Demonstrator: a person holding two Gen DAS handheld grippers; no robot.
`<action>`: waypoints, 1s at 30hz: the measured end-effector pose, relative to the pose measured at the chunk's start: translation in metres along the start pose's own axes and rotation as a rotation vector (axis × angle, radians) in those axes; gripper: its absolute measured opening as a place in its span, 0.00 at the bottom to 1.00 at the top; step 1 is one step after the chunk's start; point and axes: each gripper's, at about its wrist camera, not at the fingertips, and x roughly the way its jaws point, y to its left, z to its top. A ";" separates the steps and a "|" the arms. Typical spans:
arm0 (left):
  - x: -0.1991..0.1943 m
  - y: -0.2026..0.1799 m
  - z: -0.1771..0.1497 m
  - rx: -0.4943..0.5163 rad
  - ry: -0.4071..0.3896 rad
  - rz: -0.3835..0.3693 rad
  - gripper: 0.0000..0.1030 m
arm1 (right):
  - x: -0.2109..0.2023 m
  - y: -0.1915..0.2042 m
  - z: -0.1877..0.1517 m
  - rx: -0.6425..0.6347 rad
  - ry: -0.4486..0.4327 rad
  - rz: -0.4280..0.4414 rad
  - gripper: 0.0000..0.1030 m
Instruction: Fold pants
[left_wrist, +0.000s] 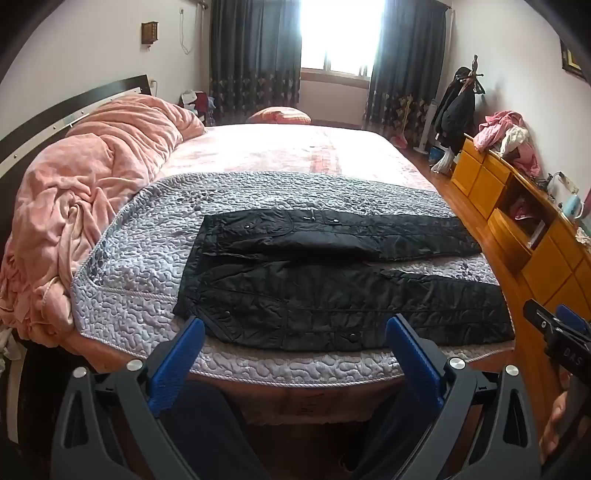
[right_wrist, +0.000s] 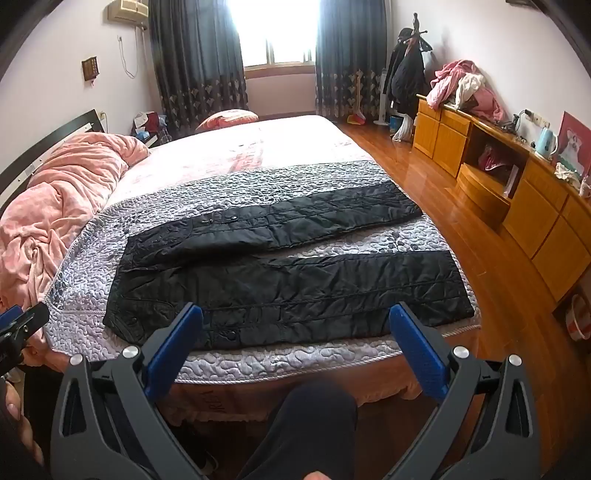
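Observation:
Black quilted pants (left_wrist: 332, 280) lie flat on a grey quilted cover (left_wrist: 140, 243) at the near end of the bed, waistband to the left, both legs spread apart toward the right. They also show in the right wrist view (right_wrist: 288, 280). My left gripper (left_wrist: 295, 328) is open and empty, held just short of the pants' near edge by the waistband. My right gripper (right_wrist: 295, 317) is open and empty, at the near edge of the closer leg. The right gripper's body shows at the right edge of the left wrist view (left_wrist: 557, 332).
A bunched pink blanket (left_wrist: 85, 192) fills the bed's left side by the headboard. A wooden dresser (right_wrist: 517, 192) with clothes on top runs along the right wall beside bare wood floor (right_wrist: 424, 177). A coat rack (right_wrist: 406, 74) stands near the curtained window.

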 end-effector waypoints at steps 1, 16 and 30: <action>0.000 0.000 0.000 -0.001 -0.002 0.000 0.96 | 0.000 0.000 0.000 0.000 0.001 0.001 0.98; -0.005 0.001 0.006 0.002 -0.006 -0.002 0.96 | -0.002 0.002 -0.001 0.000 -0.003 0.002 0.98; -0.005 -0.002 0.008 -0.001 -0.012 0.000 0.96 | -0.004 0.002 0.003 0.000 -0.003 0.001 0.98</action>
